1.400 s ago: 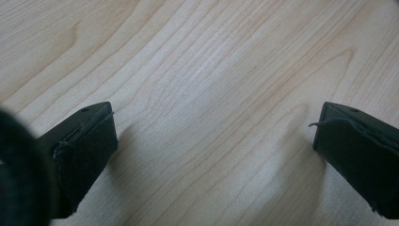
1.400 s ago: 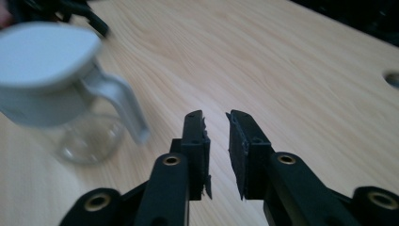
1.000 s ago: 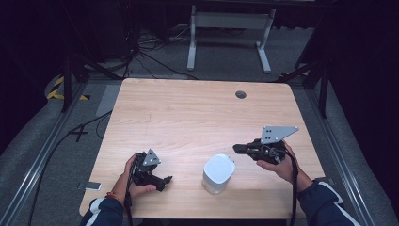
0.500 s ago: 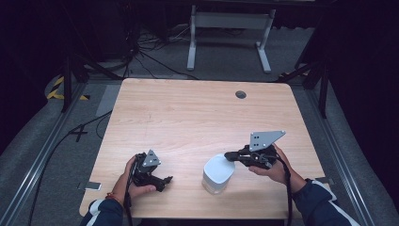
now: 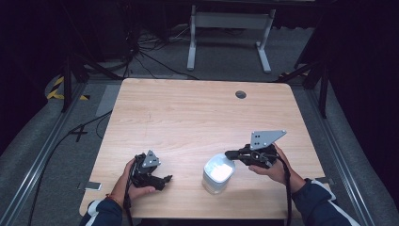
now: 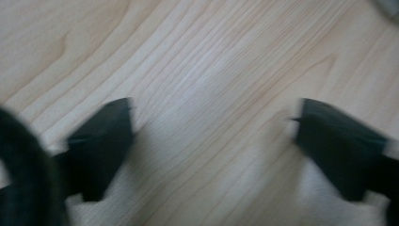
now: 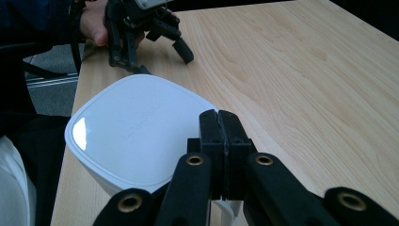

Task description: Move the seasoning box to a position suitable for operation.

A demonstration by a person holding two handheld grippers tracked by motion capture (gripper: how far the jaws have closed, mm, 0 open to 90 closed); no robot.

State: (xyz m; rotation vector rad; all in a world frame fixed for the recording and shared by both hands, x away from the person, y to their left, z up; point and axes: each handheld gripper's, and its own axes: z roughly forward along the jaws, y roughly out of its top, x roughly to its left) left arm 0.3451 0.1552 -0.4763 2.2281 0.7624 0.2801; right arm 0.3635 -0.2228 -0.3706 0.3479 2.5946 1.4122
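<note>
Nearest the bottom edge of the high view, 2 sleeved forearms come in, each hand holding a gripper. Low and right of centre, the right gripper [image 5: 231, 154] has its jaws pressed flat together with nothing between them, as its own view shows plainly, and its tips sit at the upper right rim of the white container [image 5: 219, 173]. That is the relation any coming move looks likely to turn on: the container lies just left of and slightly below the jaw tips in the high view, so close that I cannot tell whether they touch the lid or hover over it. In the right gripper view the container [image 7: 136, 134] fills the lower left, its rounded-square lid flat and glossy, with no clear long axis (faint raised lettering on top is too soft to read). The right hand is by far the nearer of the 2.

At the lower left of the high view, the left gripper [image 5: 163, 179] rests low against the table, well apart from the container; its own view shows the 2 jaws spread wide over bare wood, holding nothing.

Farther up, the table [image 5: 188, 117] is pale wood grain, with 1 small dark round port [image 5: 241, 94] near its far edge. Beyond it the room is dim: grey floor, loose cables at the upper left, and a white metal stand [image 5: 229, 28] at the top centre.
</note>
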